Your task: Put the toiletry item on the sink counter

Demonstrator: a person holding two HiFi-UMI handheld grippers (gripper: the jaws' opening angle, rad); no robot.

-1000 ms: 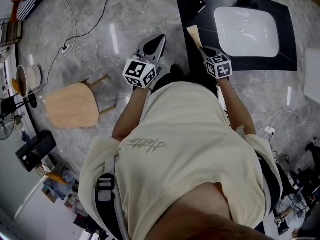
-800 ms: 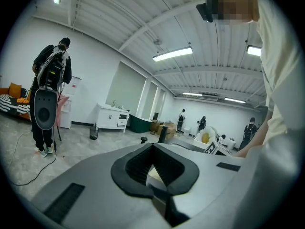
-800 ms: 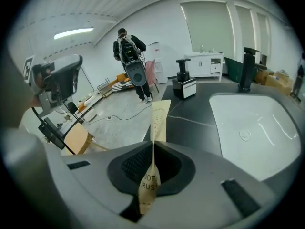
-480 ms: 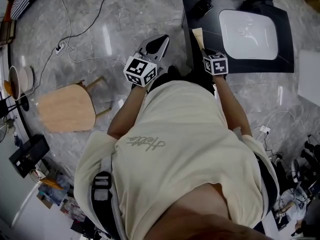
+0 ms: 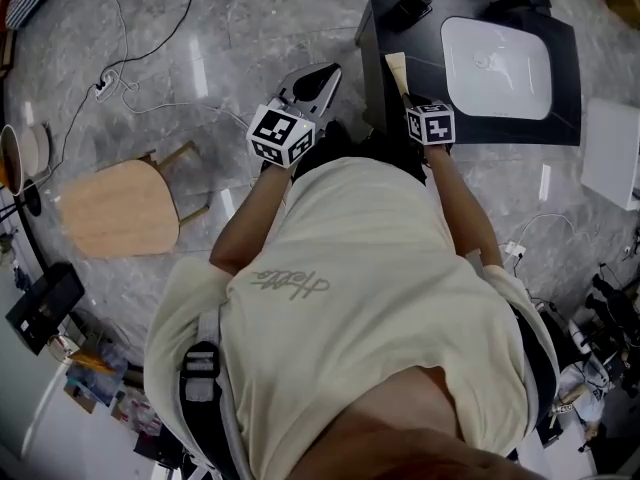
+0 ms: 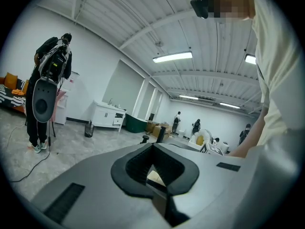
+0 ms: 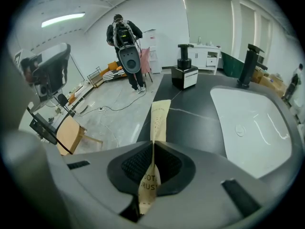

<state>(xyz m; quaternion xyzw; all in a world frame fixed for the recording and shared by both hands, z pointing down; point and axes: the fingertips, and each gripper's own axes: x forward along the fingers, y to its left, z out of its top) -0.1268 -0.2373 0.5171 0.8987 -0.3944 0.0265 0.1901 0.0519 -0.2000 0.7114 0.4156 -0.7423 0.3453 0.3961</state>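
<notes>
Right gripper view shows your right gripper (image 7: pixel 153 148) pinching the packet (image 7: pixel 160 119) by its lower end above the counter (image 7: pixel 195 125) edge; it looks light, thin and floppy, while your left gripper (image 6: pixel 153 148) is pressed together, empty.

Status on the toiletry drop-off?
Done: packet picked up, right gripper shut on it. In hand: it hangs over the counter's left edge, beside the basin. Left: lay it down, release. Left gripper is shut, empty.
</notes>
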